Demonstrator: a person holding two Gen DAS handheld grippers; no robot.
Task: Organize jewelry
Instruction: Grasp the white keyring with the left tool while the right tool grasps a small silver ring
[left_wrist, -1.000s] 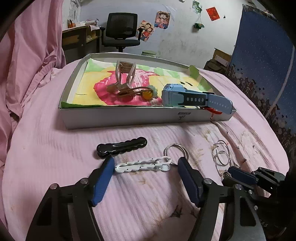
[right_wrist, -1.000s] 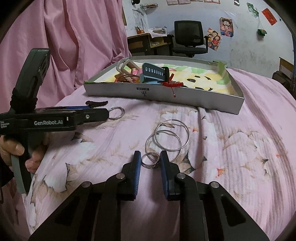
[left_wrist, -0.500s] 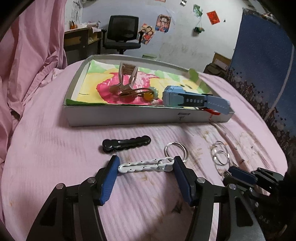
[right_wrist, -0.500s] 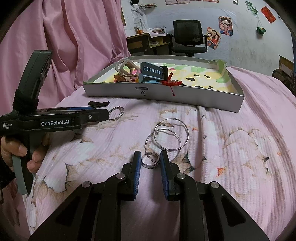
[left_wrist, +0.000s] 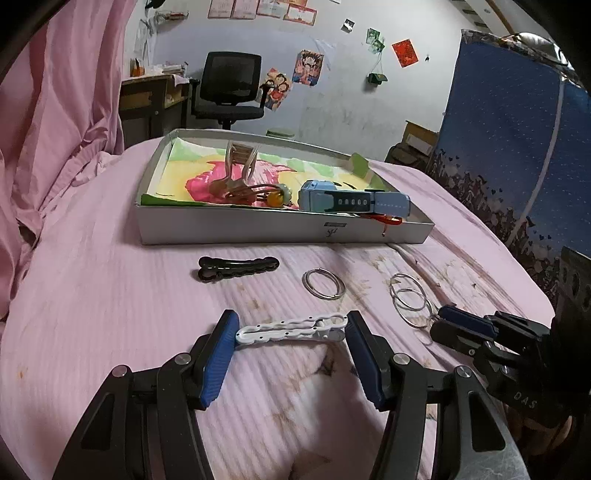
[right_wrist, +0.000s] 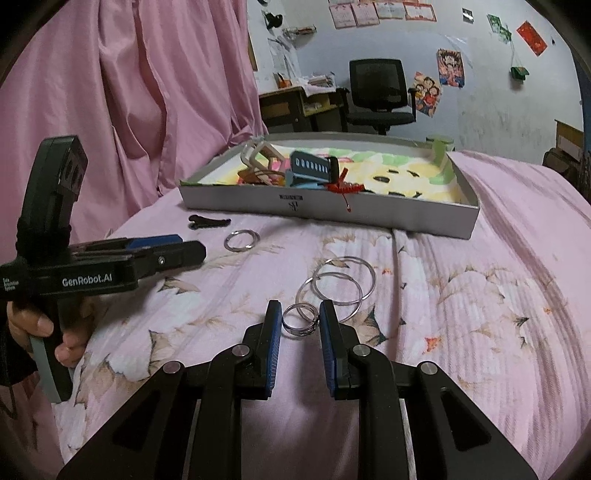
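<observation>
Lettering "GenRobot.AI" marks the left hand-held gripper (left_wrist: 290, 326), clamping a white hair clip (left_wrist: 291, 328); right hand-held gripper (right_wrist: 300, 317) narrowly straddles small rings (right_wrist: 299, 319).

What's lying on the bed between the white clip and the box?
In the left wrist view, a black hair clip and a silver ring lie between the white clip and box.

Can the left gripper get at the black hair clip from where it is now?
Probably not directly. The left gripper is shut on the white hair clip end to end. The black hair clip lies bare on the bedspread just beyond, so the path is free once the jaws are empty.
</observation>
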